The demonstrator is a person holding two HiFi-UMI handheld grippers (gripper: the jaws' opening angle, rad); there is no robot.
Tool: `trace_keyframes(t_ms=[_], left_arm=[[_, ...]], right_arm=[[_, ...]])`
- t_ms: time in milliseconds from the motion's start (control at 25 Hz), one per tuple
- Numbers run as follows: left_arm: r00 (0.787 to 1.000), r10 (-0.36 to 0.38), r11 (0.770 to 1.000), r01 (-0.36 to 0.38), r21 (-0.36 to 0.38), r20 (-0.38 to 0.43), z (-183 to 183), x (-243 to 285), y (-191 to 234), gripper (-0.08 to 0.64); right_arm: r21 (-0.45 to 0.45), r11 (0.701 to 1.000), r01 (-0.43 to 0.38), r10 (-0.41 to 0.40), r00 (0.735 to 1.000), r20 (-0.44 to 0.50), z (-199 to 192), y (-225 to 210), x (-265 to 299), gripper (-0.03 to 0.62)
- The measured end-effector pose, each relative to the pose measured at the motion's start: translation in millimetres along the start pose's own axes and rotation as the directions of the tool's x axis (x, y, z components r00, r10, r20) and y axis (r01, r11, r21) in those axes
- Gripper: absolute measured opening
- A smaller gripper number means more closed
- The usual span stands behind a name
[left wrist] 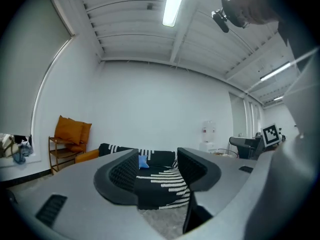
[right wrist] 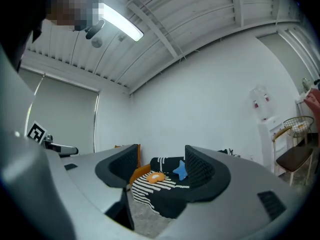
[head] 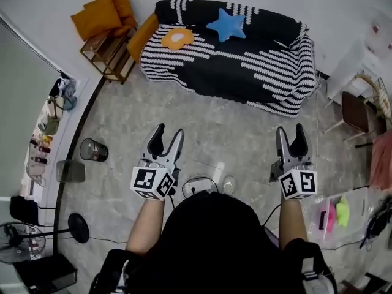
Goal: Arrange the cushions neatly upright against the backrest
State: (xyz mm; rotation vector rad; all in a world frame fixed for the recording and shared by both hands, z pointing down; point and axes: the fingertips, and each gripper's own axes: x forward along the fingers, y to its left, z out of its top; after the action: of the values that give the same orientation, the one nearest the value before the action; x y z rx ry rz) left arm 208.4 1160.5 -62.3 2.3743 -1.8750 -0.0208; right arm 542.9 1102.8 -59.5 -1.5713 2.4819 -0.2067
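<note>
**A:** Starting at the left, what's where?

**B:** Two mustard fabric cushions [head: 103,12] sit on a wooden side rack [head: 109,54]. A plain orange cushion [head: 143,35] is wedged at the near end of the sofa under a black-and-white striped cover [head: 245,72]. An orange-and-white fried-egg-shaped cushion [head: 177,38] lies flat on the seat. A blue star-shaped cushion [head: 226,24] is beside it, up by the backrest [head: 272,22].

**A:** And the grippers?

**B:** The left gripper [head: 169,131] has its jaws apart with nothing between them. So does the right gripper [head: 290,128]. Both hang over bare floor, well apart from the sofa and pointing toward it.

**A:** So which step is this?

**B:** The approach, I'd say. No cushion is in hand. Next I'd close in on the egg cushion, pinch an edge and stand it against the backrest. The star looks nearly upright, though I can't be sure.
</note>
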Motion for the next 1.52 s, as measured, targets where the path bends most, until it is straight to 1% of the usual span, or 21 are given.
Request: trace_keyframes(t_ms=[160, 240, 360, 440, 560, 680, 800, 960, 1080, 1160, 1320, 1520], left_arm=[[1.0, 0.021, 1.0, -0.021, 0.015, 0.019, 11.3, 26.8, -12.0, 0.258], [0.999, 0.032, 0.999, -0.032, 0.022, 0.034, 16.9, 36.1, -16.5, 0.258], [0.998, 0.042, 0.999, -0.043, -0.001, 0.05, 21.0, 48.3, -20.7, 0.258], [0.998, 0.032, 0.999, -0.032, -0.005, 0.052, 22.0, 58.7, -25.5, 0.259], [0.999, -0.007, 1.0, 0.006, 0.013, 0.041, 20.4, 80.6, -36.7, 0.259], [0.998, -0.044, 0.999, 0.044, 0.013, 0.036, 18.0, 100.9, -47.8, 0.259], [0.997, -0.066, 0.998, 0.066, 0.005, 0.028, 15.9, 115.4, -50.0, 0.259], [0.997, -0.075, 0.997, 0.075, 0.009, 0.0, 10.4, 140.5, -37.3, 0.259], [0.997, -0.083, 0.996, 0.082, 0.03, 0.002, 8.9, 168.5, -26.3, 0.259], [0.996, -0.092, 0.995, 0.092, 0.037, 0.004, 9.4, 189.2, -20.7, 0.277], [0.993, -0.116, 0.993, 0.116, 0.012, 0.01, 9.9, 231.9, 1.6, 0.305], [0.993, -0.114, 0.993, 0.114, -0.035, -0.002, 4.1, 287.0, 40.1, 0.312]], right_arm=[[-0.016, 1.0, 0.001, 0.0, 1.0, 0.015, 4.4, -29.1, 14.7, 0.307], [-0.025, 1.0, -0.013, 0.014, 1.0, 0.016, 6.1, -31.2, 19.3, 0.315], [-0.022, 0.999, -0.031, 0.031, 0.999, 0.016, 7.3, -26.2, 20.9, 0.318], [-0.011, 0.999, -0.039, 0.039, 0.999, 0.013, 6.6, -23.5, 19.9, 0.338], [-0.019, 0.999, -0.035, 0.035, 0.999, 0.021, 7.9, -26.5, 20.0, 0.362], [-0.015, 1.0, -0.021, 0.021, 1.0, 0.008, 5.0, -36.3, 29.4, 0.365], [-0.026, 0.999, -0.021, 0.02, 1.0, -0.015, 4.2, -41.3, 43.1, 0.365], [-0.045, 0.999, -0.012, 0.011, 0.999, -0.031, 5.2, -45.4, 67.1, 0.365], [-0.059, 0.998, -0.002, -0.001, 0.999, -0.052, -0.9, -53.2, 91.2, 0.364], [-0.066, 0.998, 0.005, -0.009, 0.998, -0.068, -5.0, -60.0, 109.7, 0.364], [-0.103, 0.995, -0.011, 0.001, 0.995, -0.096, -11.0, -62.3, 164.6, 0.364], [-0.116, 0.993, -0.015, 0.0, 0.992, -0.126, -20.2, -70.8, 230.4, 0.362]])
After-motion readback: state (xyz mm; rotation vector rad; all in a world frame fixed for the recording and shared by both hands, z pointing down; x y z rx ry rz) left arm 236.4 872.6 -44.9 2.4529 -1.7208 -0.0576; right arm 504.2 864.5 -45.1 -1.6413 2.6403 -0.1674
